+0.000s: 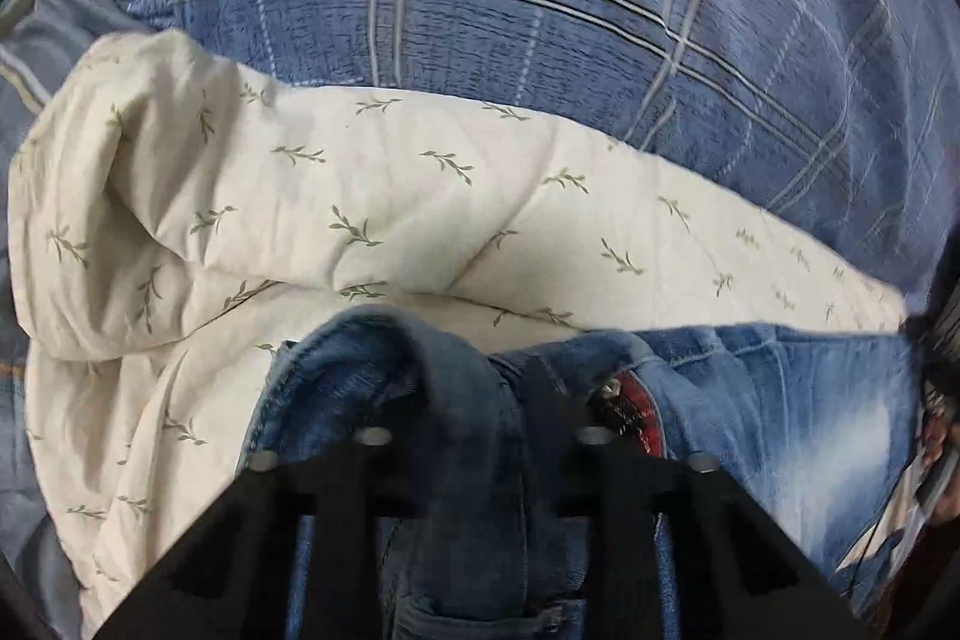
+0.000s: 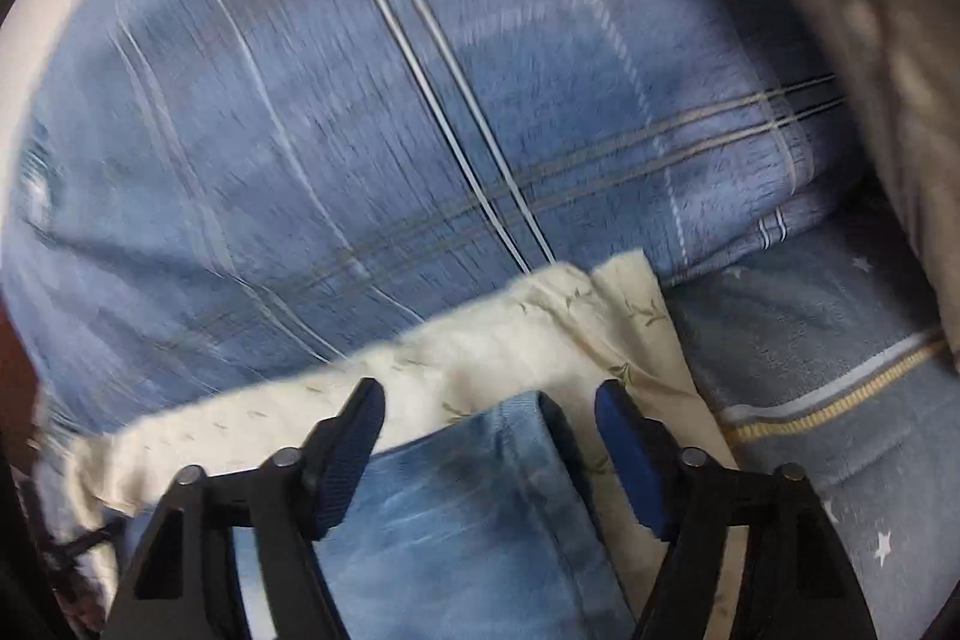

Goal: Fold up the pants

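Blue denim pants (image 1: 780, 400) lie on a cream quilt with green sprigs (image 1: 360, 196). In the left wrist view the denim is draped over my left gripper (image 1: 480, 400); its fingertips are hidden under the cloth, with a zipper and a red patch (image 1: 636, 412) just to the right. In the right wrist view my right gripper (image 2: 489, 400) is open, its blue pads (image 2: 354, 448) on either side of a seamed edge of the pants (image 2: 522, 436), above the denim without clamping it.
A blue plaid blanket (image 1: 540, 10) covers the bed behind the quilt and also shows in the right wrist view (image 2: 360, 130). A blue star-print cloth with a yellow stripe (image 2: 840, 400) lies at the right. A dark object (image 1: 936, 400) shows at the right edge.
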Demonstrator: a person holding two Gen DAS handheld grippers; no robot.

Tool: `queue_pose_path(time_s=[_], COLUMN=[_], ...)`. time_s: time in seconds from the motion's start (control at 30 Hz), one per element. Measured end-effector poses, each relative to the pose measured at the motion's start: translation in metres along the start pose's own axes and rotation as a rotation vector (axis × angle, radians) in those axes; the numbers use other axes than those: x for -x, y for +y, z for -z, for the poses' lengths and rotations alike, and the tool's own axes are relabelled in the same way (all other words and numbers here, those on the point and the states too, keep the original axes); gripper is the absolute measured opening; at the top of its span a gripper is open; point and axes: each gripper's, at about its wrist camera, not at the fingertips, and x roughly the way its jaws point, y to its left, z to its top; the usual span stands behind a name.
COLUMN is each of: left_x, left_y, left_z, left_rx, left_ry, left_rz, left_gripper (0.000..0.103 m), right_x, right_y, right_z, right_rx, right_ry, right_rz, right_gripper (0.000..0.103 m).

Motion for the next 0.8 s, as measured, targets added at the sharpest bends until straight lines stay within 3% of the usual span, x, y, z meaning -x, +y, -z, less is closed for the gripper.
queue_pose_path(time_s=[0.07,0.1,0.17,0.43,0.8], left_x=[0.007,0.016,0.035,0.135,0.218], left_y=[0.005,0.006,0.006,0.005,0.016], left_z=[0.001,0.003,0.005,0.039,0.137], left_rx=[0.016,0.011,0.003,-0.053,-0.051], left_ry=[-0.021,-0.048,-0.094,-0.269,-0.347], left_rz=[0.023,0.025,0.039,0.139,0.196], left_gripper=[0.018,0.017,0.016,0.015,0.015], right_x=[0.001,0.008,0.029,0.142,0.243], right_y=[0.009,0.014,0.023,0.030,-0.013], right_z=[0.005,0.009,0.015,0.044,0.122], right_rx=[0.047,0.077,0.113,0.126,0.011], right_ry=[0.000,-0.009,-0.050,-0.210,-0.284], right_rz=[0.047,0.046,0.065,-0.014,-0.073], right_gripper=[0.023,0.020,0.020,0.020,0.020])
